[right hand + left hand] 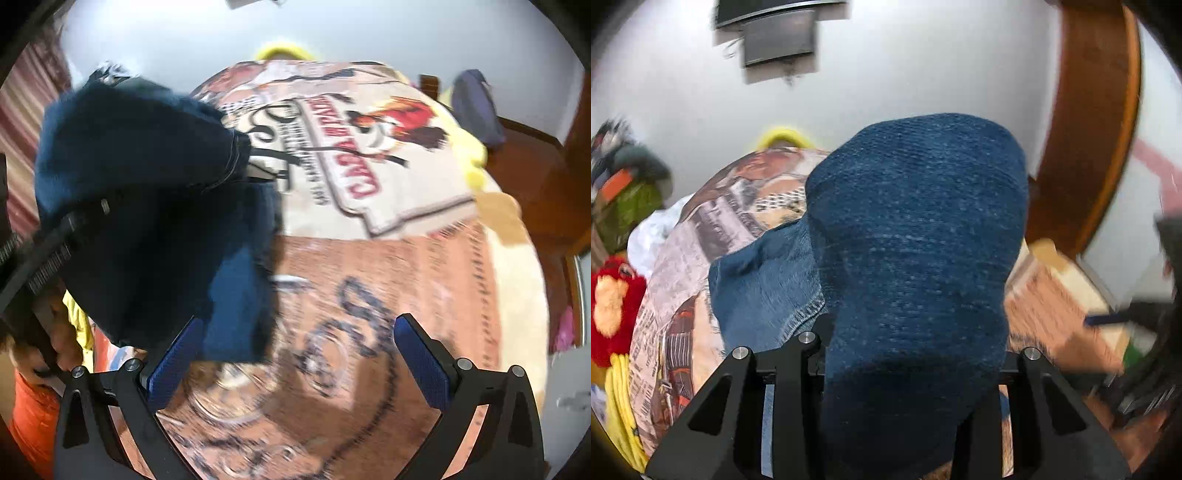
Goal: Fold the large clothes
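A dark blue denim garment (916,236) hangs over my left gripper (908,369) and fills the middle of the left wrist view; the fingers are hidden under the cloth, which bunches between them. In the right wrist view the same denim (147,206) hangs lifted at the left, above the printed bedspread (369,258). My right gripper (299,354) is open, its blue-padded fingers (424,362) spread wide above the bedspread, with the denim's lower edge just in front of the left pad. The other gripper's black frame (40,251) shows at the far left.
A red and yellow plush toy (613,306) lies at the bed's left edge. A brown wooden headboard (1097,129) stands at right. A dark bag (476,107) sits at the bed's far right. White wall behind.
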`<state>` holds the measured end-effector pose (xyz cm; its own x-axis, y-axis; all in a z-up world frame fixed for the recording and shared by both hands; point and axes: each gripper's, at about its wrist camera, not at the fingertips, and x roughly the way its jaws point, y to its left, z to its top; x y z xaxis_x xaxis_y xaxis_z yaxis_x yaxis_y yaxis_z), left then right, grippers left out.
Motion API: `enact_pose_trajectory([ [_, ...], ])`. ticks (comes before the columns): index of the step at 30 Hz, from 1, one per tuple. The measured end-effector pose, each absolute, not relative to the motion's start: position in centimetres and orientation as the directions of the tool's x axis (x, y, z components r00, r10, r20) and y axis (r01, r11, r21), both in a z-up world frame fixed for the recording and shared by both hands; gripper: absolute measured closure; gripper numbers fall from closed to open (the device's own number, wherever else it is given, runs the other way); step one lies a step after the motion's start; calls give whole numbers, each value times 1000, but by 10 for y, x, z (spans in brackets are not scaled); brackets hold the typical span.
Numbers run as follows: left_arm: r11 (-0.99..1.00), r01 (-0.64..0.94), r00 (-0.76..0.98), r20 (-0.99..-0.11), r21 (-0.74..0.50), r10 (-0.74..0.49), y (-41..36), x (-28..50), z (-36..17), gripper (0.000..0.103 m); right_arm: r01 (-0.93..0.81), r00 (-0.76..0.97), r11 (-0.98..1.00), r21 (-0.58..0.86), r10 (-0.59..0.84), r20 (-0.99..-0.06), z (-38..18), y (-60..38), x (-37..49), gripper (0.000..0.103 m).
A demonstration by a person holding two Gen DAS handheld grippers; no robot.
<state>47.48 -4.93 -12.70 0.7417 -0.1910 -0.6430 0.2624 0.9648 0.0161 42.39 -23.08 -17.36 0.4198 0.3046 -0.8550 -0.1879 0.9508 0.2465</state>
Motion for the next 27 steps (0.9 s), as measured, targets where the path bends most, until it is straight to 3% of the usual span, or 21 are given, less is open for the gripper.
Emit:
enact_pose_trajectory([
  [6, 894, 405, 702, -693, 194, -167, -79, 434, -161, 68, -160, 431, 955, 251, 297, -852, -172, -256, 402, 0],
  [13, 868, 453, 644, -747, 201, -163, -70, 409, -181, 64, -163, 430, 944, 286, 329, -841, -169, -254, 395, 0],
  [15, 863, 455, 635, -759, 219, -142, -73, 404, -185, 49, -169, 428, 941, 293, 338, -838, -166, -252, 393, 0],
  [17, 862, 484, 594, -780, 152, -196, -69, 397, -184, 36, -176, 435, 941, 288, 337, -835, -161, -248, 391, 0],
  [22, 865, 500, 556, -778, 32, -293, -54, 376, -165, 28, -204, 452, 923, 325, 384, -805, -144, -239, 389, 0],
  [24, 874, 486, 562, -765, -4, -316, -42, 370, -153, 17, -218, 457, 916, 336, 400, -795, -137, -232, 390, 0],
  [27, 900, 436, 613, -725, -19, -313, -15, 364, -134, 12, -249, 456, 904, 348, 426, -781, -130, -216, 393, 0],
])
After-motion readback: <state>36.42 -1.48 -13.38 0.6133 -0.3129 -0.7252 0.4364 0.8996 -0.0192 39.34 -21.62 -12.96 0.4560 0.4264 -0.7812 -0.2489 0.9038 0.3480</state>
